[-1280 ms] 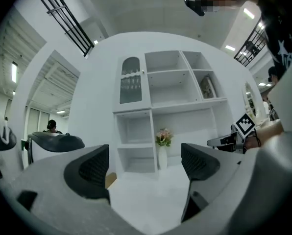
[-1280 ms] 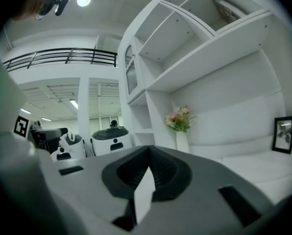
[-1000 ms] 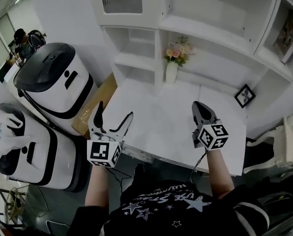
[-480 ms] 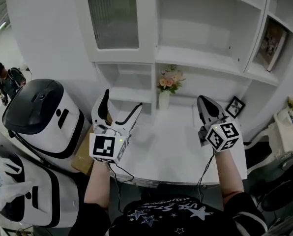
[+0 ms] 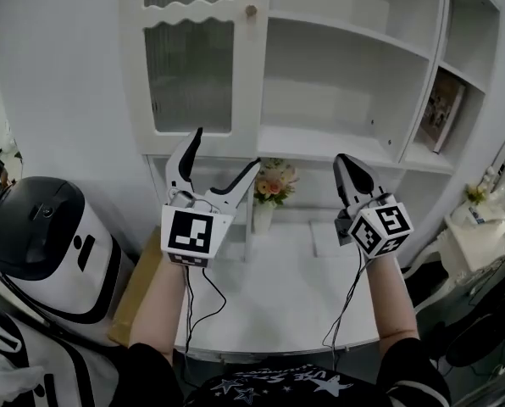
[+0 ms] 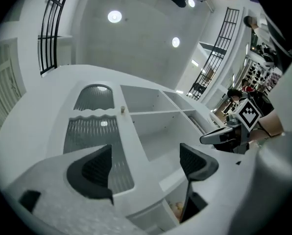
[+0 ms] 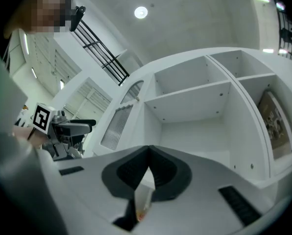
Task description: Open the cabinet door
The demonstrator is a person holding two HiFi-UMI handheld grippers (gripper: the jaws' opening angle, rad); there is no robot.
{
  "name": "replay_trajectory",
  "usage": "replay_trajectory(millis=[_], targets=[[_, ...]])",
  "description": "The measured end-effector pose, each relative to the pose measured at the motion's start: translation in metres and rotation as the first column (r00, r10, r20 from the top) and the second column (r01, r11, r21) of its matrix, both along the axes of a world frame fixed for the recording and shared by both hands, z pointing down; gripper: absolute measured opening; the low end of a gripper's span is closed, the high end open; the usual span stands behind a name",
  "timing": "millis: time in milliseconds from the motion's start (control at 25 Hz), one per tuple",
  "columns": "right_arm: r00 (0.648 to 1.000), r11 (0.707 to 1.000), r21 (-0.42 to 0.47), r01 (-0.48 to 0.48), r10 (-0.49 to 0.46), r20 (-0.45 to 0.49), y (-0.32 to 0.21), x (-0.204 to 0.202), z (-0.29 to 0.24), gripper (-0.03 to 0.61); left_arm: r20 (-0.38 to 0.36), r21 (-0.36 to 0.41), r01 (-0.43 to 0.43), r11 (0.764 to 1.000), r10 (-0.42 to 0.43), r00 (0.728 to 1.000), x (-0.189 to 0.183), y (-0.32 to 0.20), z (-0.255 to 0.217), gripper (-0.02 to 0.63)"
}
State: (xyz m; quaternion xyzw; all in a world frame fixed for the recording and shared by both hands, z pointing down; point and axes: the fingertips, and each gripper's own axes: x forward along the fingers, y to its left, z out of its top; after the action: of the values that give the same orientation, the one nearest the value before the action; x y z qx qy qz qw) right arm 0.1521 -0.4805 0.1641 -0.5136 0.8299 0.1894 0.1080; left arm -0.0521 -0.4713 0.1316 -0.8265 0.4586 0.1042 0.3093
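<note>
The white cabinet door (image 5: 193, 66) has ribbed glass and a small round knob (image 5: 251, 11) on its right edge; it stands closed at the shelf unit's upper left. My left gripper (image 5: 225, 153) is open, held just below the door's lower right corner, well under the knob. In the left gripper view the door (image 6: 89, 136) and knob (image 6: 122, 109) lie ahead between the spread jaws of the left gripper (image 6: 143, 165). My right gripper (image 5: 347, 164) is shut with nothing in it, in front of the open shelves. Its shut jaws show in the right gripper view (image 7: 148, 168).
A vase of flowers (image 5: 268, 192) stands in the niche between the grippers, above the white desk (image 5: 278, 295). A picture (image 5: 439, 108) leans in the right shelf. White and black machines (image 5: 45, 236) and a cardboard box (image 5: 134, 295) stand at the left.
Both grippers have risen from over the desk to the front of the upper shelves. The view has tilted up, bringing the door and its knob into sight. Jaw states are unchanged.
</note>
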Motion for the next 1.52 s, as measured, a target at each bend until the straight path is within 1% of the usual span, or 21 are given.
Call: replay_trajectory(millis=[80, 160, 280, 400, 600, 680, 800, 960, 1040, 1120, 1240, 1320, 1480, 1520], targets=[[1.000, 0.999, 0.035, -0.017, 0.017, -0.014, -0.005, -0.004, -0.018, 0.005, -0.002, 0.046, -0.003, 0.999, 0.003, 1.000, 0.001, -0.009, -0.024, 0.403], [0.999, 0.997, 0.074, -0.031, 0.034, -0.034, -0.007, -0.008, -0.035, 0.005, -0.020, 0.092, -0.014, 0.996, 0.016, 1.000, 0.002, -0.012, -0.050, 0.399], [0.994, 0.988, 0.143, -0.055, 0.067, -0.083, -0.003, -0.008, -0.056, 0.005, -0.013, 0.172, -0.018, 0.985, 0.021, 1.000, 0.007, -0.016, -0.084, 0.399], [0.992, 0.982, 0.180, -0.048, 0.067, -0.103, -0.002, -0.006, -0.073, 0.005, -0.014, 0.211, -0.008, 0.977, 0.012, 1.000, 0.014, -0.021, -0.114, 0.398], [0.995, 0.975, 0.219, -0.022, 0.042, -0.086, -0.013, 0.007, -0.105, 0.005, 0.011, 0.208, 0.006, 0.978, -0.009, 1.000, 0.038, -0.036, -0.145, 0.393], [0.996, 0.971, 0.239, -0.011, 0.032, -0.082, -0.017, 0.010, -0.118, 0.005, -0.006, 0.221, 0.001, 0.975, 0.001, 1.000, 0.044, -0.040, -0.158, 0.393], [0.996, 0.963, 0.269, 0.023, 0.002, -0.093, -0.023, 0.007, -0.137, 0.006, -0.040, 0.227, 0.044, 0.973, -0.036, 0.999, 0.040, -0.051, -0.178, 0.390], [0.993, 0.957, 0.281, 0.074, -0.046, -0.106, -0.033, 0.003, -0.154, 0.005, -0.072, 0.193, 0.099, 0.976, -0.087, 0.994, 0.035, -0.074, -0.193, 0.324], [0.992, 0.954, 0.286, 0.093, -0.063, -0.113, -0.036, 0.002, -0.157, 0.005, -0.083, 0.183, 0.113, 0.976, -0.100, 0.992, 0.034, -0.083, -0.198, 0.269], [0.990, 0.951, 0.291, 0.108, -0.075, -0.123, -0.039, 0.001, -0.157, 0.005, -0.099, 0.176, 0.118, 0.977, -0.102, 0.990, 0.032, -0.089, -0.204, 0.243], [0.987, 0.949, 0.291, 0.125, -0.090, -0.131, -0.043, 0.002, -0.153, 0.005, -0.124, 0.167, 0.133, 0.977, -0.113, 0.986, 0.028, -0.095, -0.210, 0.231], [0.987, 0.949, 0.289, 0.128, -0.095, -0.127, -0.047, 0.004, -0.151, 0.005, -0.143, 0.169, 0.142, 0.975, -0.118, 0.983, 0.025, -0.097, -0.213, 0.201], [0.987, 0.949, 0.287, 0.131, -0.097, -0.130, -0.054, 0.008, -0.145, 0.005, -0.149, 0.147, 0.136, 0.980, -0.115, 0.982, 0.029, -0.104, -0.215, 0.189], [0.986, 0.949, 0.284, 0.135, -0.100, -0.133, -0.056, 0.009, -0.143, 0.006, -0.158, 0.145, 0.149, 0.978, -0.126, 0.979, 0.028, -0.107, -0.215, 0.163]])
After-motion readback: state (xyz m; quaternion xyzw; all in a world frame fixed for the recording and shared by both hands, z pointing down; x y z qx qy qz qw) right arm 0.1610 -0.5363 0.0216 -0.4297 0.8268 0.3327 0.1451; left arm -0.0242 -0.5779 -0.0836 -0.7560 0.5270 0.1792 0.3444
